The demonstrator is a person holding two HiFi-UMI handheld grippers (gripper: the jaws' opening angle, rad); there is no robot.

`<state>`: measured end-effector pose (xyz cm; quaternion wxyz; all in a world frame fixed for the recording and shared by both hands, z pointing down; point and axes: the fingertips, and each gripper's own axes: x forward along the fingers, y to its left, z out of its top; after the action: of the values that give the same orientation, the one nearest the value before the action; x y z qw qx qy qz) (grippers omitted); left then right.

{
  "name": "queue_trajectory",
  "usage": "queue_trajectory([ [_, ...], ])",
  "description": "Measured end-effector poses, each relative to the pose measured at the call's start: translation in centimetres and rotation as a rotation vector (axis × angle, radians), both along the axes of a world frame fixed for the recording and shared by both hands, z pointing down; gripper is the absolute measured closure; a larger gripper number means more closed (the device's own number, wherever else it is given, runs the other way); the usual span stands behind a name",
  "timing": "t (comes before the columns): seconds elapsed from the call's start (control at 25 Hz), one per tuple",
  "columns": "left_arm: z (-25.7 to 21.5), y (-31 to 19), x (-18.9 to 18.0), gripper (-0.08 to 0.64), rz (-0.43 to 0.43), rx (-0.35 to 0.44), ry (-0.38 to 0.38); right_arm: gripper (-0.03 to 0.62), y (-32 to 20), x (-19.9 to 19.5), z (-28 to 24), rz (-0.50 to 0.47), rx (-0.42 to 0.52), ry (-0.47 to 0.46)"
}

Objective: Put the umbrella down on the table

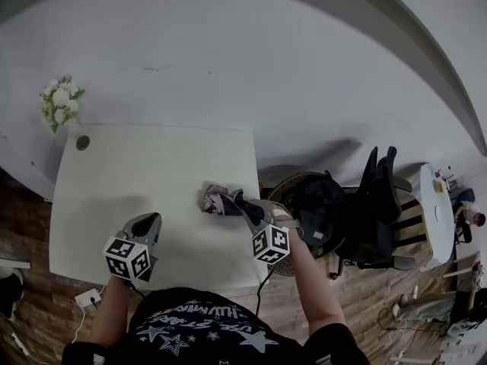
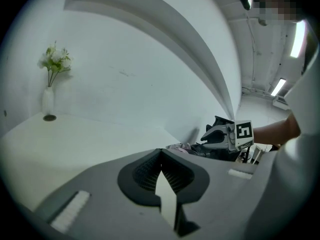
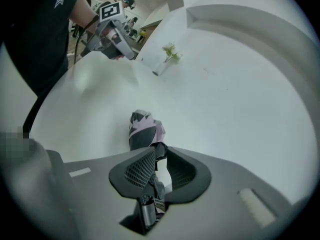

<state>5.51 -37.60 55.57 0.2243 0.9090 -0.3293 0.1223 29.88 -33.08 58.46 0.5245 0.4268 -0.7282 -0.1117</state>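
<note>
Two claws, spotter here: what's each doing?
Me: My right claw [image 3: 159,156] is pinching the umbrella [image 3: 142,129] by its thin shaft [image 3: 146,211]. My left claw [image 2: 161,154] hovers pressed together, empty, over the worktop [image 1: 137,173].
Spotter: Where's the umbrella?
Me: Folded, pointing out over the worktop's right side, near the edge. Touching down? Can't tell.
Spotter: The danger?
Me: If I let go this close to the edge, it may roll off. That slim shaft could also swivel in my grip as I lower it.

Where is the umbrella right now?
In the head view, the folded umbrella is near the right edge of the table, clamped by the right gripper.
</note>
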Motion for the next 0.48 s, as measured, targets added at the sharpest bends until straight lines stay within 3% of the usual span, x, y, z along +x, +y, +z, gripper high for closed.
queue_trajectory([
  [0.16,-1.3,1.5,-0.1,0.557,0.009,0.028,0.007,0.573,1.4,-1.8,-2.7,0.027,0.12,-0.017],
  [0.48,-3.1,4.9,-0.1,0.557,0.028,0.072,0.007,0.577,5.6,-5.2,-5.0,0.075,0.173,-0.197],
])
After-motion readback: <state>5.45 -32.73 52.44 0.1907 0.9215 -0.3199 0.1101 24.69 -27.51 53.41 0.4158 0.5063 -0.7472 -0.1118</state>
